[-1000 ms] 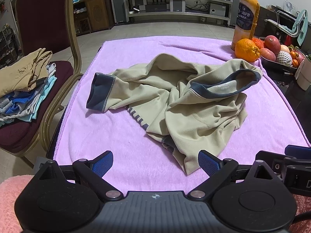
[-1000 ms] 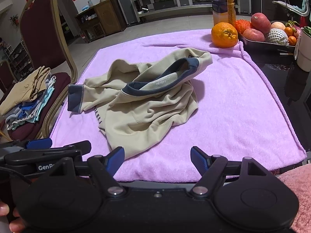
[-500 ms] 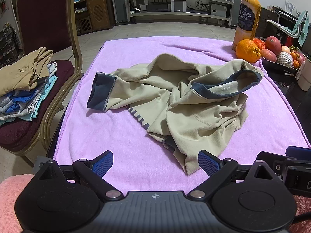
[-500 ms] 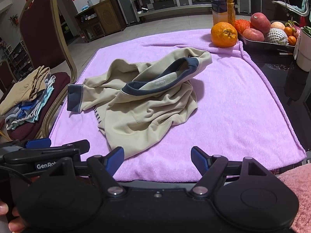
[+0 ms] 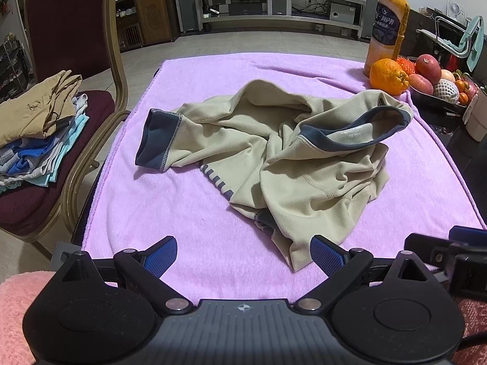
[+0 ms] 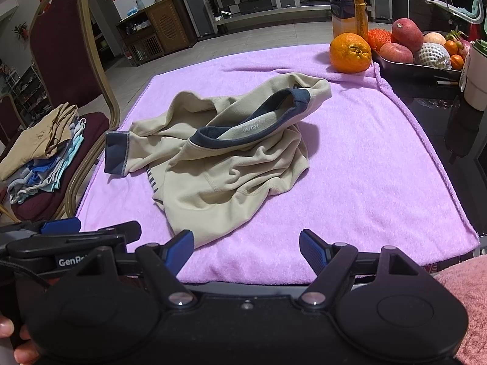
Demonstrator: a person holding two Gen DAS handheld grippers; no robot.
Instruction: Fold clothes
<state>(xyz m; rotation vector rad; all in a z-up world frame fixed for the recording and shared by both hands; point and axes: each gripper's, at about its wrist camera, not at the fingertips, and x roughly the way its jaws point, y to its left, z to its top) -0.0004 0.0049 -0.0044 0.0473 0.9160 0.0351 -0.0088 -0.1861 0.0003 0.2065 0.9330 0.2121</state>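
On the left one chair (image 5: 70,97) carries one stack of folded clothes (image 5: 36,133), one crumpled beige shirt (image 5: 274,158) lies mid-towel (image 5: 170,213), one orange (image 5: 388,76) sits right, and both grippers, left gripper (image 5: 243,255) and right gripper (image 6: 246,249), gape empty.

Right tool (image 6: 246,248) over near edge of lilac terry towel (image 6: 365,158), blue-padded jaws spread wide, nothing between. Just ahead: crumpled beige shirt with navy collar and cuff (image 6: 219,158), hem touching left pad. Far ahead right: large orange (image 6: 350,52), juice bottle (image 6: 347,0), dark tray of fruit (image 6: 417,67). Left: maroon gold-framed chair (image 6: 70,70) bearing stacked folded clothes (image 6: 42,149).
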